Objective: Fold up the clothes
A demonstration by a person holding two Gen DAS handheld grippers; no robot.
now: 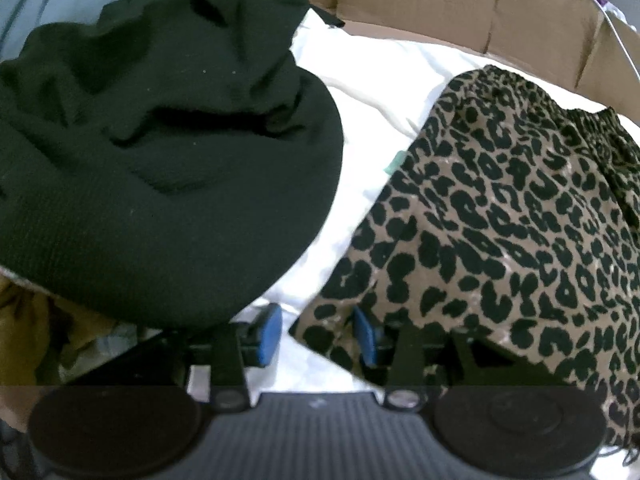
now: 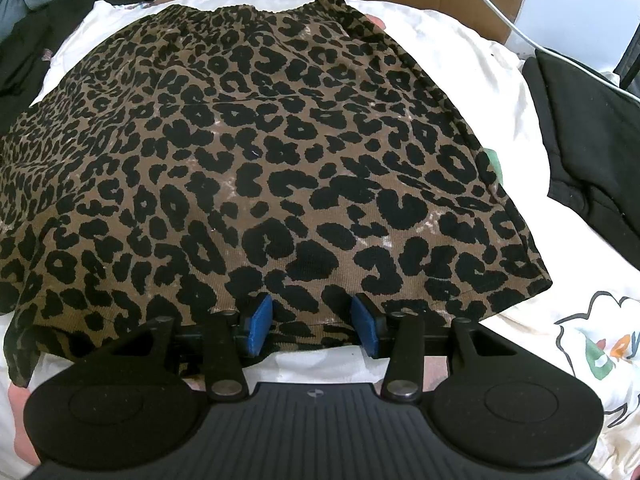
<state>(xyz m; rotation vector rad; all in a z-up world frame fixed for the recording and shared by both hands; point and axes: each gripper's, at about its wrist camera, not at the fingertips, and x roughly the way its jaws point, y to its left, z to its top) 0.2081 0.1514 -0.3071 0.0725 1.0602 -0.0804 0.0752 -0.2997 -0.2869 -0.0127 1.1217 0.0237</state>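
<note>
On the white sheet (image 2: 500, 92) a leopard skirt (image 2: 248, 152) lies spread flat, waistband far, both tools spread and empty at its near hem, right tool (image 2: 312, 324) mid-hem, left tool (image 1: 318, 334) by its corner, apparently for grabbing.

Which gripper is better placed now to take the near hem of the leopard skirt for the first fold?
The right gripper, I think: it is open with the leopard skirt hem between its pads. The left gripper, also open, sits at the skirt's corner, mostly over the white sheet.
</note>
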